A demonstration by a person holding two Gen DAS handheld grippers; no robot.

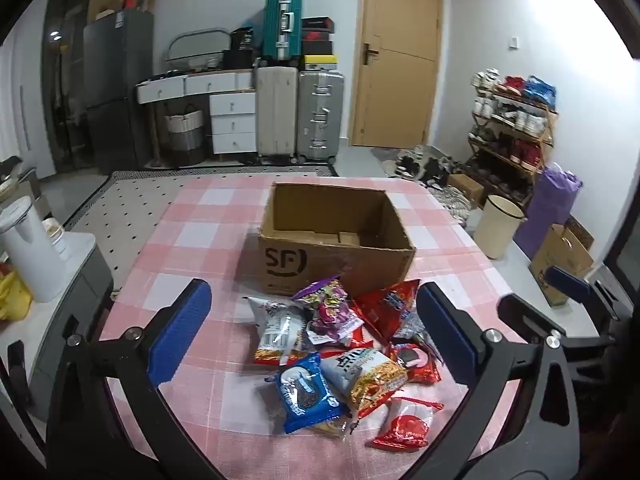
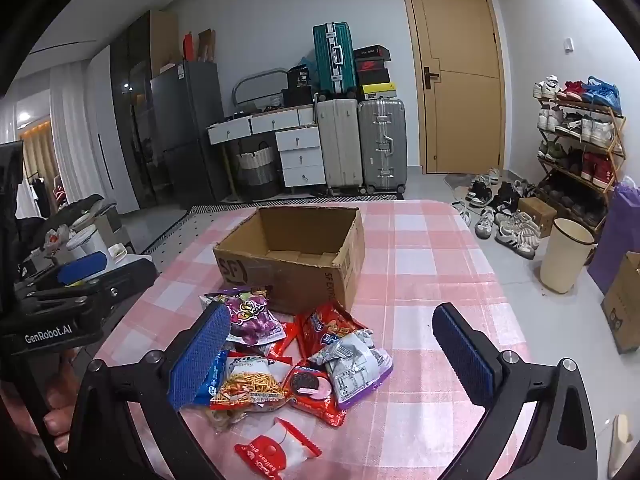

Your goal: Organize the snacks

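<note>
Left gripper hangs wide open, empty, above the snack pile near the table's front edge. Blue packet lies nearest it, long axis running front to back. Right gripper likewise spread, empty, over the pile's right side. Box stands open just behind, mid-table.

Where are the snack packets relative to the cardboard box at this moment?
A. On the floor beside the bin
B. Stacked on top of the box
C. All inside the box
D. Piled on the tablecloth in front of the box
D: the snack packets lie heaped on the checked tablecloth just in front of the cardboard box, and no packet shows inside the box.
</note>
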